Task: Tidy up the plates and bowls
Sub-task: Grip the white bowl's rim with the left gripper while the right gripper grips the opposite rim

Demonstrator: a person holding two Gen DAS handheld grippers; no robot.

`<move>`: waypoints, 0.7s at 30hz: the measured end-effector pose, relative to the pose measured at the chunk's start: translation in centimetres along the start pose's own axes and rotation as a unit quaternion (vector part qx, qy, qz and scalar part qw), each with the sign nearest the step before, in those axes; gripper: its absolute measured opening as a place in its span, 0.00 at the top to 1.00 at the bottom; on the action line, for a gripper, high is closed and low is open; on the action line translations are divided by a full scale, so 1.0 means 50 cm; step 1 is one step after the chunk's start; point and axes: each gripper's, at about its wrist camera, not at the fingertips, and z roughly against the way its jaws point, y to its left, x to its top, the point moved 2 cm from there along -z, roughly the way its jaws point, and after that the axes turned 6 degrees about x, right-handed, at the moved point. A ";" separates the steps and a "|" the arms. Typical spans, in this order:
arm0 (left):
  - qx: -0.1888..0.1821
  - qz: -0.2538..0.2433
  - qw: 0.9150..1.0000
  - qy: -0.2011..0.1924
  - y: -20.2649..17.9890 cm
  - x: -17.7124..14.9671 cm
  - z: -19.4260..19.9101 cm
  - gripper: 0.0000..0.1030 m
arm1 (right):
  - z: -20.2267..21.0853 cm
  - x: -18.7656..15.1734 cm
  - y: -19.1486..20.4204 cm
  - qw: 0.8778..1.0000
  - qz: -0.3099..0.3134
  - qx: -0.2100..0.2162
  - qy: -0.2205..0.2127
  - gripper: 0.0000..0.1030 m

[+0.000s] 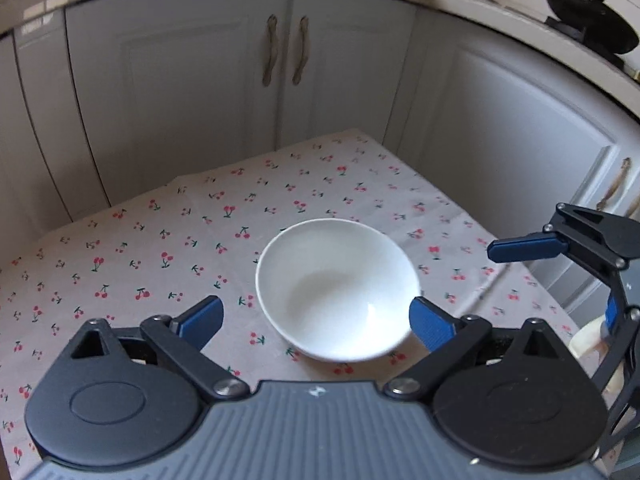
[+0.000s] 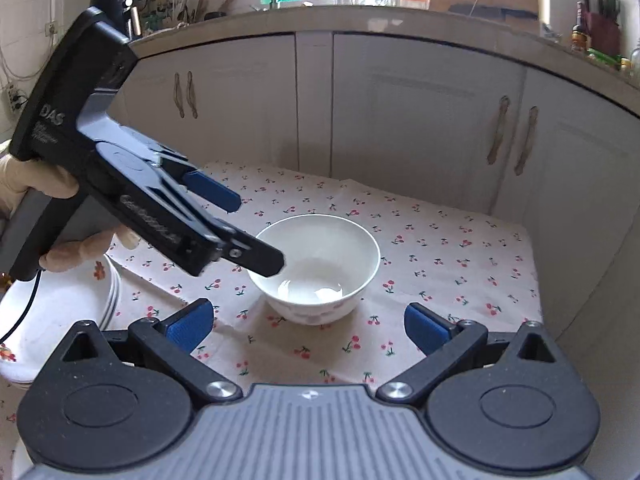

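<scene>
While the white bowl [image 1: 338, 290] stood upright on the cherry-print cloth [image 1: 160, 240], the left gripper [image 1: 316, 320] had its blue pads spread wide either side of the near rim, gripping nothing; whether the right-hand pad touched the rim was hard to tell. The right gripper [image 2: 308, 322] gaped equally wide and empty short of the bowl. Stacked plates [image 2: 60, 312] were half hidden at the left edge
</scene>
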 end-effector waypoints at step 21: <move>-0.028 0.015 0.999 0.021 0.020 0.030 -0.098 0.25 | -0.145 0.003 -0.018 0.998 0.037 0.004 0.040 0.13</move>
